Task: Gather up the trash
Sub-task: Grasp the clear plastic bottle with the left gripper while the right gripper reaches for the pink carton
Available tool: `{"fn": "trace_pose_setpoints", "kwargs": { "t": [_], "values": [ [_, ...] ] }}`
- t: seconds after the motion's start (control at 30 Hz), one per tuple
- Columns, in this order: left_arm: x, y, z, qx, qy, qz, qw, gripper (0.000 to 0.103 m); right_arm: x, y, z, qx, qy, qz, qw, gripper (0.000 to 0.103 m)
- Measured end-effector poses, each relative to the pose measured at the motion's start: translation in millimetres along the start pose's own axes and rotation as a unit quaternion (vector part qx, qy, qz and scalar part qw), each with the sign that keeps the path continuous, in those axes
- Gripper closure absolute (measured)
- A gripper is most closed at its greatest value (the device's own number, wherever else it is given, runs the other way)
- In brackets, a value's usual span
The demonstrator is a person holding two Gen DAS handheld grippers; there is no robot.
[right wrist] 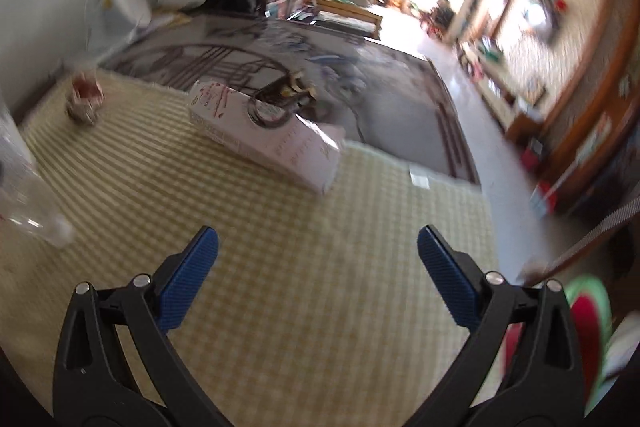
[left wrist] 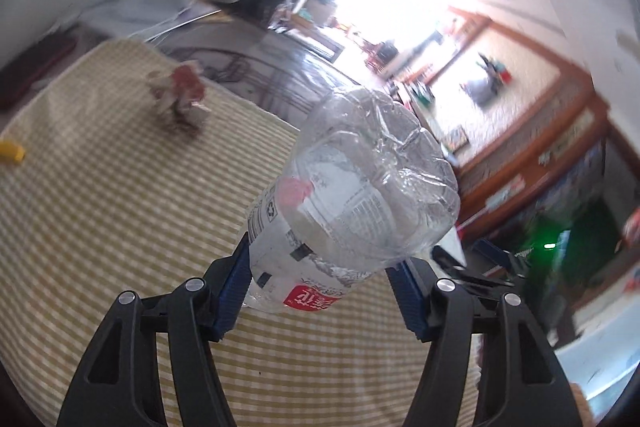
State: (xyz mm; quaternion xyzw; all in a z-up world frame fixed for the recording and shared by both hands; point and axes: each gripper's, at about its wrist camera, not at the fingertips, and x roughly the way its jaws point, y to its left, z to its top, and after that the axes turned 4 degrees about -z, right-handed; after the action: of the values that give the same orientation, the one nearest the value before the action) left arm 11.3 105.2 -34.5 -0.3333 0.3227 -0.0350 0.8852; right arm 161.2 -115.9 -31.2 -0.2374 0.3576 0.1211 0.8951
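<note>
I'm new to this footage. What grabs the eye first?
The clear plastic bottle, clamped between the left tongs, fills the left wrist view. On the checked mat, a pale pink box lies ahead of the open, empty right tongs, with crumpled red-and-white trash far left.

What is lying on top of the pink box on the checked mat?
On the pink box lies a dark coiled cable or strap with a yellowish part. The blur hides what it is exactly, and what lies under the box is covered.
</note>
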Motion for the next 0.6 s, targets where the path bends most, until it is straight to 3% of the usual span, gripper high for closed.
{"fn": "trace_pose_setpoints", "kwargs": {
  "t": [0.13,0.23,0.33,0.43,0.53,0.6],
  "values": [
    [0.6,14.4,9.2,-0.023,-0.006,0.002,0.9997,0.042,40.9,20.2,37.6,-0.082,0.052,0.014,0.995,0.005],
    [3.6,15.0,10.1,-0.024,-0.004,0.003,0.9997,0.042,65.8,43.2,60.7,-0.162,0.079,0.015,0.984,0.005],
    [4.6,16.7,13.4,-0.023,-0.001,0.004,0.9997,0.042,79.0,54.8,75.9,-0.19,0.092,0.024,0.977,0.005],
    [2.5,17.6,13.8,-0.029,-0.003,0.001,0.9996,0.042,101.0,65.4,83.5,-0.212,0.139,0.037,0.967,0.005],
    [0.1,18.5,12.7,-0.038,-0.007,-0.003,0.9993,0.041,109.1,81.3,82.9,-0.249,0.14,0.028,0.958,0.005],
    [1.5,20.5,12.8,-0.043,-0.009,-0.004,0.999,0.038,105.4,81.3,82.2,-0.246,0.134,0.039,0.959,0.014]
  ]
}}
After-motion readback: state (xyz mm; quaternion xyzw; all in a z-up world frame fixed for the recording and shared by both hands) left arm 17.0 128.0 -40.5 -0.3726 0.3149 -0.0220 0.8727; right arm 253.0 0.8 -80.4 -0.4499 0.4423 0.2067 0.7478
